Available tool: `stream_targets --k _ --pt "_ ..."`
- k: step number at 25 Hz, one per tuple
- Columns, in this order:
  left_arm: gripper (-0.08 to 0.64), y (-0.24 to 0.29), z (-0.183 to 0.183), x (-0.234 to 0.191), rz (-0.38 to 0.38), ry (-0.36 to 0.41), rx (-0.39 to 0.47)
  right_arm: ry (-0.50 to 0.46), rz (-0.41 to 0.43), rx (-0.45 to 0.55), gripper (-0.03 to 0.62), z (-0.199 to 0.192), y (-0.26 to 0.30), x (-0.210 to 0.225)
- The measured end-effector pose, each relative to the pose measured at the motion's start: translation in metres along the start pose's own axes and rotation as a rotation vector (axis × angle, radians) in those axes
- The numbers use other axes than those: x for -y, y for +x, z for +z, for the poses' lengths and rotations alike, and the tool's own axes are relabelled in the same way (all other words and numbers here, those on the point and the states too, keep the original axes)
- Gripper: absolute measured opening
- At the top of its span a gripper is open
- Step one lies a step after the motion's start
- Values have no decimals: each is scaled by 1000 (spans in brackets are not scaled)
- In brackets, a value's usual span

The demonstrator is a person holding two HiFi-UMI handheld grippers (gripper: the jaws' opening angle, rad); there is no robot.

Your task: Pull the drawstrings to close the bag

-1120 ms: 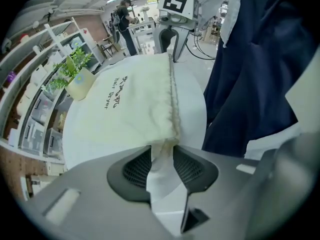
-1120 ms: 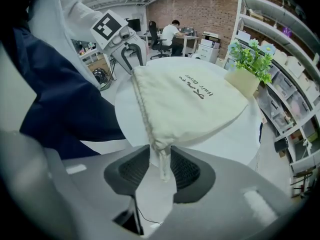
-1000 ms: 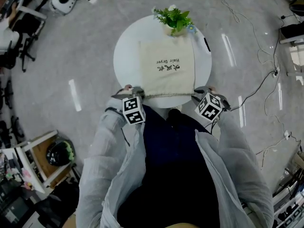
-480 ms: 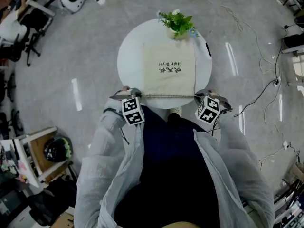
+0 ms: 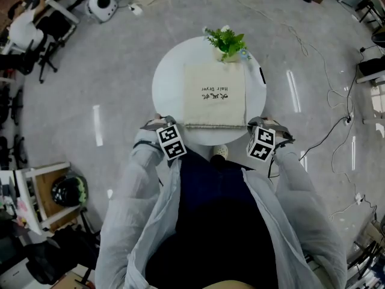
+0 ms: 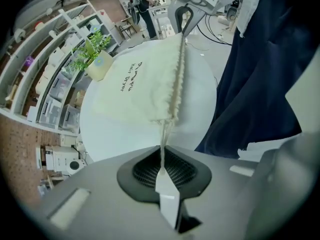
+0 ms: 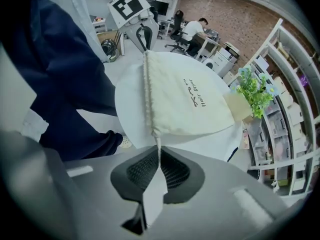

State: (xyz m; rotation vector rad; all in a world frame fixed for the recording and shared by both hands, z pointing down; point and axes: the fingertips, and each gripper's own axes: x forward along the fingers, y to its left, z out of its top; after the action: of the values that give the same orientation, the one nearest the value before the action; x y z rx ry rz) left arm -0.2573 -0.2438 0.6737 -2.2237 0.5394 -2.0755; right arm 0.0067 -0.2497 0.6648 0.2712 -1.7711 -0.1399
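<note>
The left gripper (image 6: pixel 162 170) was clamped on the left drawstring (image 6: pixel 163 136), which ran straight ahead of its jaws to the nearest corner of the cream bag (image 5: pixel 215 96). The bag lay on the round white table (image 5: pixel 165 83), its gathered mouth stretched between both grippers. The right gripper (image 7: pixel 156 173) was pinched shut on the right drawstring (image 7: pixel 158 145), just ahead of its jaws. A potted plant (image 5: pixel 227 40) stood beyond the bag's far end.

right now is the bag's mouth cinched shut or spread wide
Spread wide. The mouth edge of the bag spans its full width between the left gripper and the right gripper, each shut on a drawstring end.
</note>
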Motion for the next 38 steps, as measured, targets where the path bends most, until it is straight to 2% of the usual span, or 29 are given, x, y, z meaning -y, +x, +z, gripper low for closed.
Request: stream_targets --k 3,8,13,18,23,27,38 --pt "37 -2 -2 -1 -19 -50 -2 -22 -1 -9 15 -5 -1 5" --pt "35 -6 -5 -2 -40 -132 -5 6 24 -7 15 -11 -4 8" --pt "35 -5 -12 3 -48 -169 -27 -15 -7 -28 14 -17 0 12" --pt "37 -5 -11 3 -48 -180 -46 13 -17 -27 15 -25 -4 19" --pt "37 -5 -22 6 -58 -215 -68 -24 -25 -51 14 -33 -6 21" --pt "37 -7 -28 5 -36 -196 -73 -65 -34 -65 12 -35 -10 23" --pt "35 -8 -48 5 31 -155 -106 -83 -39 -102 12 -55 -13 27"
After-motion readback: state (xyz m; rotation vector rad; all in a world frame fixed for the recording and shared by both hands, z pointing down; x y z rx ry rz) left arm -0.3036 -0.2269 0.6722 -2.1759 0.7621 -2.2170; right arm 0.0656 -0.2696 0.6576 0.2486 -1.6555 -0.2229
